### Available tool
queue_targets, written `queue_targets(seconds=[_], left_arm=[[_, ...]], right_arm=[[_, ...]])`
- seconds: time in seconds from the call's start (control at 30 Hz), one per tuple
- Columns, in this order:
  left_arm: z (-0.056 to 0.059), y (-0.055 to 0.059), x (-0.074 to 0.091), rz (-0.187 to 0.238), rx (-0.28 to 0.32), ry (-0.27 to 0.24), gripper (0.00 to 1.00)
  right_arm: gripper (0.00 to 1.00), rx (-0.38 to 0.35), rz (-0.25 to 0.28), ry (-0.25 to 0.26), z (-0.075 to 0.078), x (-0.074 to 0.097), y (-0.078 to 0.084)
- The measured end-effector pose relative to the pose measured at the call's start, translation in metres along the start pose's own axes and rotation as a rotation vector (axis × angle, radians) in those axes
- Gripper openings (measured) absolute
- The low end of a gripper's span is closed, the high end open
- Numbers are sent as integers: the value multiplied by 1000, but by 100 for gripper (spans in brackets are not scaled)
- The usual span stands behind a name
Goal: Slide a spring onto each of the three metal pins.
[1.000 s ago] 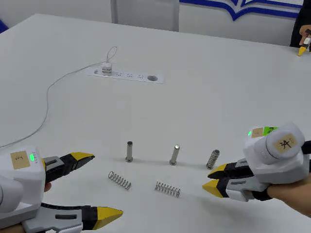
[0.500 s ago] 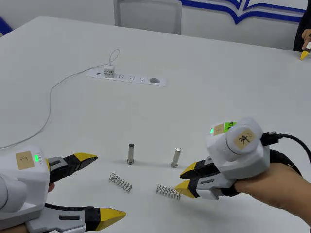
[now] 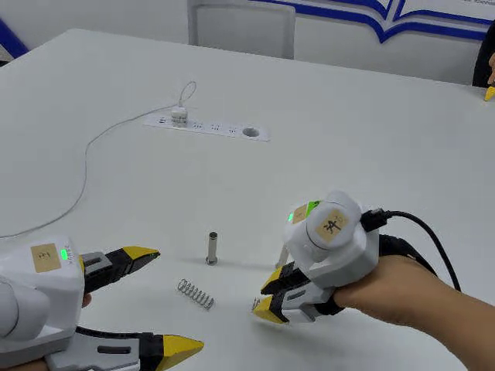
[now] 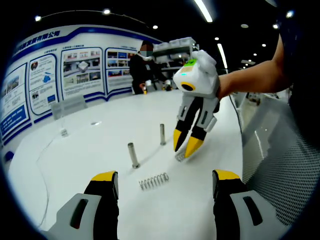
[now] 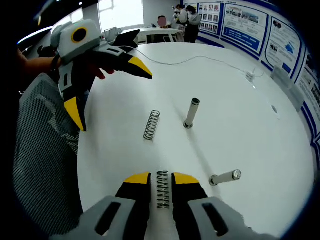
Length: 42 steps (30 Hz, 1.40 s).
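Note:
Two bare metal pins stand on the white table, one (image 3: 212,248) in the open and one (image 3: 282,255) half hidden behind my right gripper (image 3: 267,294). That gripper is low over the table with its jaws a narrow gap apart. A loose spring (image 5: 162,189) lies between them, untouched on either side. A second spring (image 3: 195,294) lies in front of the left pin. My left gripper (image 3: 164,299) stands wide open at the near left, with nothing in it. In the left gripper view that second spring (image 4: 153,181) lies just ahead of its jaws.
A white power strip (image 3: 209,125) with a plugged-in adapter and a long cable (image 3: 81,166) lies farther back on the table. A chair back (image 3: 241,27) stands beyond the far edge. Another person's gripper tip (image 3: 489,93) shows at the far right.
My right gripper has moved left, away from the right pin that carries a spring, and down over the loose spring on the right. The left gripper has stayed put.

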<state>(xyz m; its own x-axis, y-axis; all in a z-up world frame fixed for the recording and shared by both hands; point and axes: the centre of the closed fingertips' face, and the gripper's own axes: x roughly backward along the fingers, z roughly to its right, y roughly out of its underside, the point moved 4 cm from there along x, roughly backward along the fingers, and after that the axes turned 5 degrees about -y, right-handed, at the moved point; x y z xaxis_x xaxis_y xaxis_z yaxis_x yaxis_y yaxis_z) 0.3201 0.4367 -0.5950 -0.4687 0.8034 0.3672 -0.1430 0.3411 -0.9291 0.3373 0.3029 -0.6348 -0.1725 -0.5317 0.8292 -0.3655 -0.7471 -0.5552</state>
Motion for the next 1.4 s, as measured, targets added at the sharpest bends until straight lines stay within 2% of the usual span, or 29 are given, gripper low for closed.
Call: queue_targets(seconds=[0.37, 0.77, 1.4], left_arm=[[-1, 2, 2, -2, 6, -7, 79], [-1, 2, 1, -1, 9, -7, 79], [6, -1, -7, 5, -2, 27, 78]], right_arm=[[15, 19, -68, -13, 3, -11, 3], [12, 4, -79, -27, 4, -11, 3], [12, -27, 34, 40, 9, 19, -8]])
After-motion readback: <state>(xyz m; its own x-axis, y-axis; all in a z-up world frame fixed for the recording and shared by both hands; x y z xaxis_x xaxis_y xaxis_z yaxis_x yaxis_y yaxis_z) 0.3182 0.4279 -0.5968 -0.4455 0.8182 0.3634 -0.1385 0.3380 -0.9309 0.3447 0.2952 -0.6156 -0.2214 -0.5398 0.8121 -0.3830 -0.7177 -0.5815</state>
